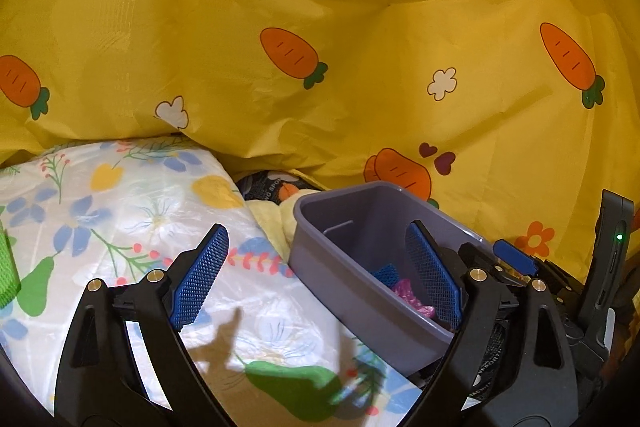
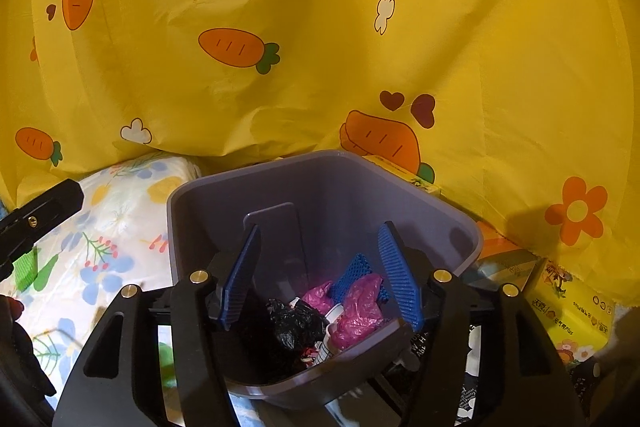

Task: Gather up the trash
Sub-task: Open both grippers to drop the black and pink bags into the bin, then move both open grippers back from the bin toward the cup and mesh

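Grey bin point(image 2: 224, 227) on floral cloth point(image 1: 132, 211)

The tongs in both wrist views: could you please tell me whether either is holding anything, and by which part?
Nothing is held. The left tongs gape empty beside the grey bin; the right tongs stand open above the trash inside it.

- The yellow tissue pack point(image 2: 576, 315) at the right wrist view's right edge carries Chinese characters and "Plus".
- A dark printed item point(image 1: 266, 187) behind the purple bin shows partial white letters, roughly "SPO".
- Other print is too blurred to read.
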Available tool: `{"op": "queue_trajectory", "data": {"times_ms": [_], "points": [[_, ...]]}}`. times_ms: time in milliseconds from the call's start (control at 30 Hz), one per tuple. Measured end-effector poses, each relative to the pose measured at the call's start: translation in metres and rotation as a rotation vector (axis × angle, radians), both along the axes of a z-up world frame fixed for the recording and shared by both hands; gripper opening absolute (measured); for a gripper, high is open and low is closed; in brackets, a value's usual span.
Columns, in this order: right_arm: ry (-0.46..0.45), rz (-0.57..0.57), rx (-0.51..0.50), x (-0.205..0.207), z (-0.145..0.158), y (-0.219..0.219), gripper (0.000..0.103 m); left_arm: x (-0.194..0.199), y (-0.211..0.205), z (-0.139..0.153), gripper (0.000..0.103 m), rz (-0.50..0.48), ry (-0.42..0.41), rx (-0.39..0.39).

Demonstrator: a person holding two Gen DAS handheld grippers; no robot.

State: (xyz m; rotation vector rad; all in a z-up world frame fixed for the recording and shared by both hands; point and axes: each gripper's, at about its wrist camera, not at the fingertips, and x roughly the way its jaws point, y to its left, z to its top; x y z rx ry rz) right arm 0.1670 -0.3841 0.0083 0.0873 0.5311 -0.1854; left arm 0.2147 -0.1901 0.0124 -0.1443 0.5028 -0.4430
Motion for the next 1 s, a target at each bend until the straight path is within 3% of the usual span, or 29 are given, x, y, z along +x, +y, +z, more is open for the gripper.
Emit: {"op": "queue_trajectory", "data": {"times_ms": [200,300,400,667,1000], "points": [[-0.033,-0.016,0.018,-0.011,0.007,0.003,0.072,-0.022,0.040,0.005,0.089,0.117,-0.031,0.055],[-0.057,0.002,0.046,-0.016,0.012,0.015,0.084,-0.033,0.072,0.007,0.091,0.241,-0.042,0.077],[-0.065,0.058,0.067,-0.015,0.016,0.035,0.086,-0.040,0.109,0.004,0.091,0.392,-0.023,0.117],[-0.054,0.270,0.048,-0.008,0.027,0.136,0.088,-0.066,0.211,0.004,0.092,0.663,0.001,0.177],[-0.017,0.510,0.004,0.003,0.027,0.269,0.088,-0.090,0.315,0.005,0.092,0.882,0.042,0.190]]}}
